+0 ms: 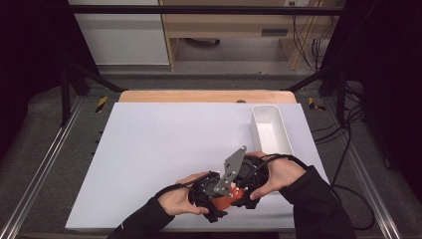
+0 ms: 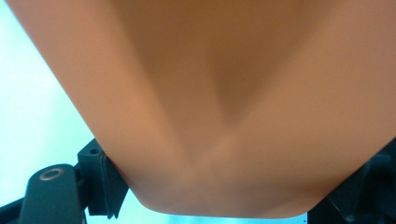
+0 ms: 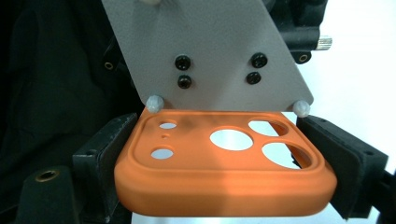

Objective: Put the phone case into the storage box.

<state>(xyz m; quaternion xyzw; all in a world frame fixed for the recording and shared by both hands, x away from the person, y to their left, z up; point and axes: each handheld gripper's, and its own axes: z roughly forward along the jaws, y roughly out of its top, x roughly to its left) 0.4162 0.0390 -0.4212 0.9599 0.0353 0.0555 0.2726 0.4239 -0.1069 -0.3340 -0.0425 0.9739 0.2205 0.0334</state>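
An orange phone case [image 1: 226, 202] with several round camera cut-outs is held between both grippers near the table's front edge. In the right gripper view the case's camera end [image 3: 224, 172] lies flat, and my right gripper [image 3: 224, 163] is shut on it with a black jaw pressed to each side. In the left gripper view the case [image 2: 224, 107] is a close, blurred orange surface, and my left gripper [image 2: 233, 196] grips it at both lower corners. The left gripper's grey plate [image 3: 205, 51] stands just behind the case. In the high view the left gripper [image 1: 218, 199] and right gripper [image 1: 240, 195] meet at the case.
A long white tray [image 1: 271, 129] stands at the right of the white table mat [image 1: 149, 149], beyond the right hand. The wooden table edge [image 1: 204, 96] runs along the back. Cables trail off the right side.
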